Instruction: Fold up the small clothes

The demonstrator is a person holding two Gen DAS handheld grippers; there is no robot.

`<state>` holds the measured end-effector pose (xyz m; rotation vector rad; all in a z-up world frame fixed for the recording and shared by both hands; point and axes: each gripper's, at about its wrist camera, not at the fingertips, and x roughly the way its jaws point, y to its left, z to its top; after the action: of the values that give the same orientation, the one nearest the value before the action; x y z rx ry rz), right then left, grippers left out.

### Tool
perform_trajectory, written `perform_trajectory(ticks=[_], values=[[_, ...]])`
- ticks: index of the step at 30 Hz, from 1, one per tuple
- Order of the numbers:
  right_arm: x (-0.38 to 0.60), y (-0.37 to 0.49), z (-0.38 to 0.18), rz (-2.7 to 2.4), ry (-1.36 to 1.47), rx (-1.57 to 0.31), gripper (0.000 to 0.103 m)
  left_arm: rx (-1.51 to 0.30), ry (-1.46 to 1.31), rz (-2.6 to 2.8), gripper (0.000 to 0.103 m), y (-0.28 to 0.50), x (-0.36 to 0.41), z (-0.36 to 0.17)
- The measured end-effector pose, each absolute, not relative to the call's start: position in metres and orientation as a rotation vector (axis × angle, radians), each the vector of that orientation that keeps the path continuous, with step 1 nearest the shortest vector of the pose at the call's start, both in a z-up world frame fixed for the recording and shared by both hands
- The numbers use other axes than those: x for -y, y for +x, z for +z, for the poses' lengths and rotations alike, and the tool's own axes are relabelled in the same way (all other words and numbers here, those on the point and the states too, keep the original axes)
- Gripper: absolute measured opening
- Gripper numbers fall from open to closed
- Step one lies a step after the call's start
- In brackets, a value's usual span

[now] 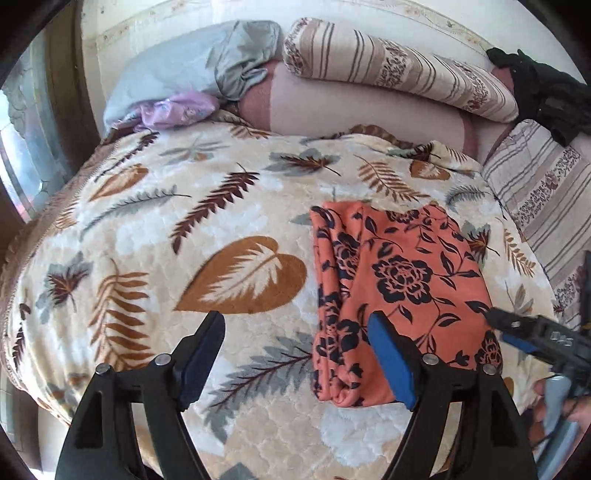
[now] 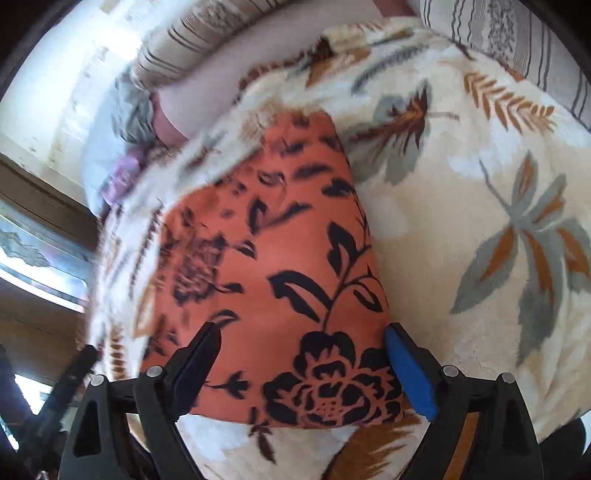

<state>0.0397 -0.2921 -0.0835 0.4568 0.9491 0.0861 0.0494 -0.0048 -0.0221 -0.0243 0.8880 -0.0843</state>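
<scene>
While the orange floral garment is lying folded on the leaf-print blanket at four o'clock, the left gripper and right gripper are hovering with jaws apart, probably for another fold.

Orange floral garment is seen folded flat on leaf-print blanket, black flower print showing on top. Right gripper is held low over the garment's near end, jaws spread wide, nothing clamped; dark pad at left, blue pad at right, both over or just beside the cloth edges. Contact cannot be told. Striped pillow is seen at top left, a second striped cushion at top right. Grey cloth is bunched beside the pillow. Left half is motion-blurred.
</scene>
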Motion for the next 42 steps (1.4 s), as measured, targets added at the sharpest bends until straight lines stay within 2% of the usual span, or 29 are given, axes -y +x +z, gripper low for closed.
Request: perform_trajectory(ticks=[4, 9, 10, 12, 16, 20, 23, 25, 34, 42], values=[[0.279, 0.032, -0.062, 0.135, 0.373, -0.863, 0.092, -0.892, -0.053, -0.089, 0.084, 0.048, 0.006, -0.020], [0.284, 0.049, -0.118, 0.048, 0.346, -1.053, 0.092, -0.882, -0.021, -0.105, 0.084, 0.040, 0.014, -0.014], [0.290, 0.043, -0.118, 0.034, 0.395, -1.046, 0.093, -0.873, -0.001, -0.108, 0.084, 0.037, 0.014, -0.012], [0.294, 0.032, -0.111, 0.068, 0.475, -1.009, 0.093, -0.825, 0.036, -0.092, 0.084, 0.032, 0.013, -0.006], [0.276, 0.001, -0.063, 0.061, 0.336, -0.834, 0.093, -0.723, 0.044, -0.039, 0.085, 0.025, 0.012, 0.012], [0.235, -0.034, -0.020, 0.048, 0.073, -0.649, 0.093, -0.645, 0.015, -0.045, 0.094, 0.016, 0.016, 0.032], [0.208, -0.053, -0.008, 0.027, -0.122, -0.557, 0.102, -0.624, -0.001, -0.081, 0.098, 0.011, 0.020, 0.045], [0.201, -0.058, -0.010, 0.019, -0.182, -0.562, 0.103, -0.642, -0.012, -0.122, 0.101, 0.010, 0.024, 0.048], [0.205, -0.054, -0.030, 0.009, -0.121, -0.677, 0.103, -0.764, -0.086, -0.149, 0.101, 0.019, 0.019, 0.021], [0.205, -0.049, -0.024, 0.004, -0.121, -0.690, 0.103, -0.772, -0.014, -0.137, 0.101, 0.022, 0.035, 0.018]])
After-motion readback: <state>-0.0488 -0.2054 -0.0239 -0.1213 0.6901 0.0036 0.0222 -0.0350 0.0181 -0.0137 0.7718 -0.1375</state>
